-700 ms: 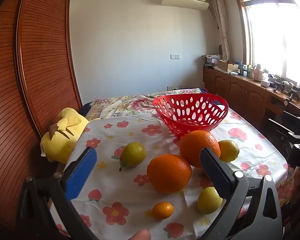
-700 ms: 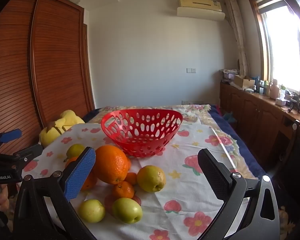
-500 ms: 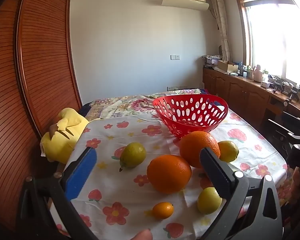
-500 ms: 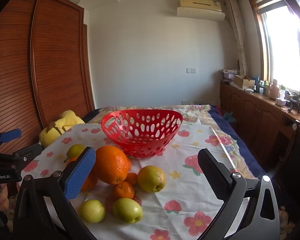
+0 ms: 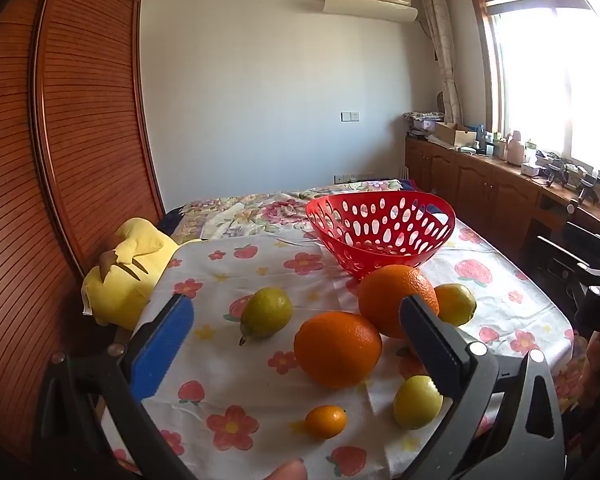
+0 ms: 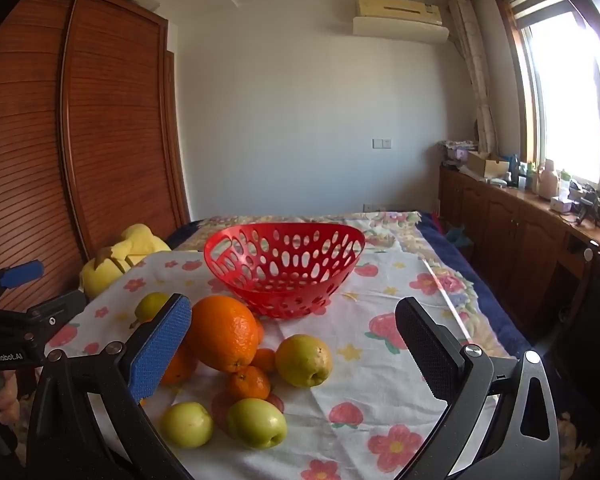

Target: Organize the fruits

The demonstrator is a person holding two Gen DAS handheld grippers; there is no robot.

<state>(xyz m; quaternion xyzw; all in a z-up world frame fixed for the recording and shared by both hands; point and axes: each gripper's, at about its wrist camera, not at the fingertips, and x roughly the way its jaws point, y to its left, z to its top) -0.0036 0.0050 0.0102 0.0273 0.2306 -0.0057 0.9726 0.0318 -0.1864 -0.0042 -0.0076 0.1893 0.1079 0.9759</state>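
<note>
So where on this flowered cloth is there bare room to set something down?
Free: the cloth right of the red basket and yellow pear, out to the table's right edge. Crowded: the cluster around the big orange, in front of the basket.

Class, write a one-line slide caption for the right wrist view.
Open right gripper faces loose fruit before an empty red basket on a floral cloth.
</note>
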